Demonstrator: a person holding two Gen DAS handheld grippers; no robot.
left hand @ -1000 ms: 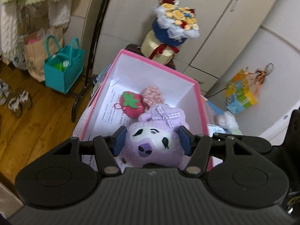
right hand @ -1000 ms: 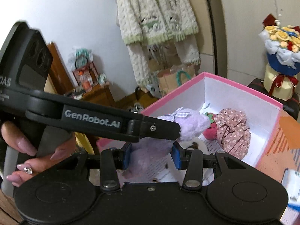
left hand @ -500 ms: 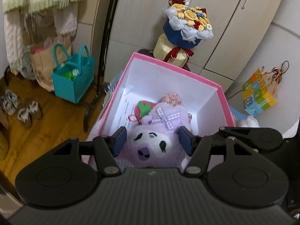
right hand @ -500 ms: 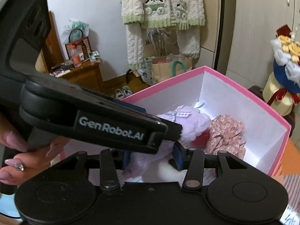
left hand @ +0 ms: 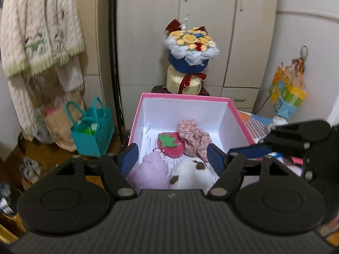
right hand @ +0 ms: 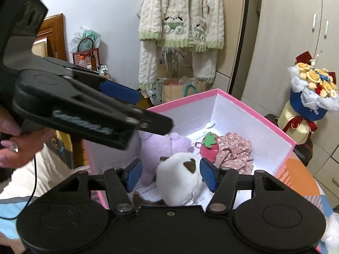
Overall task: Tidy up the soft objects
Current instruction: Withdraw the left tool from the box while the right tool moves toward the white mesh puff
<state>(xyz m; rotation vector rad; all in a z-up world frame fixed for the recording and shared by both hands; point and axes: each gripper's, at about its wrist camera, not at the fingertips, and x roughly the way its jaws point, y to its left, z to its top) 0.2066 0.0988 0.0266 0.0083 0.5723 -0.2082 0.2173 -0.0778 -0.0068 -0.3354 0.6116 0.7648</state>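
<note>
Four soft things lie inside the pink box (left hand: 186,97) now, and that looks like most of the job done. The purple plush (right hand: 163,146) sits near the box's near-left corner, beside the left wall; the white plush (right hand: 180,177) lies just to its right, touching it, close to the near edge. Further in, toward the middle of the floor, the strawberry plush (left hand: 170,145) rests on a printed sheet that lines the bottom, and the floral scrunchie (left hand: 193,137) lies beside it on the right, toward the right wall.

The left claw (left hand: 172,159) has just been opening. Its blue pads stand apart on either side of the purple and white plushes as seen from above, pressing on neither, so it has let go. The right claw (right hand: 169,173) has likewise been opening; the white plush shows between its pads, but I see a gap on both sides and the toy rests on the box floor, so I take it as released too. In the right wrist view the left claw hangs above the near-left corner of the box, held in a person's hand (right hand: 14,146).

What is left I can only judge in part. Something white and fluffy shows at the lower right edge of the right wrist view, outside the box; it may be another soft item waiting, though it is too cut off to say. Otherwise the next move is probably to lift both claws clear of the box.
</note>
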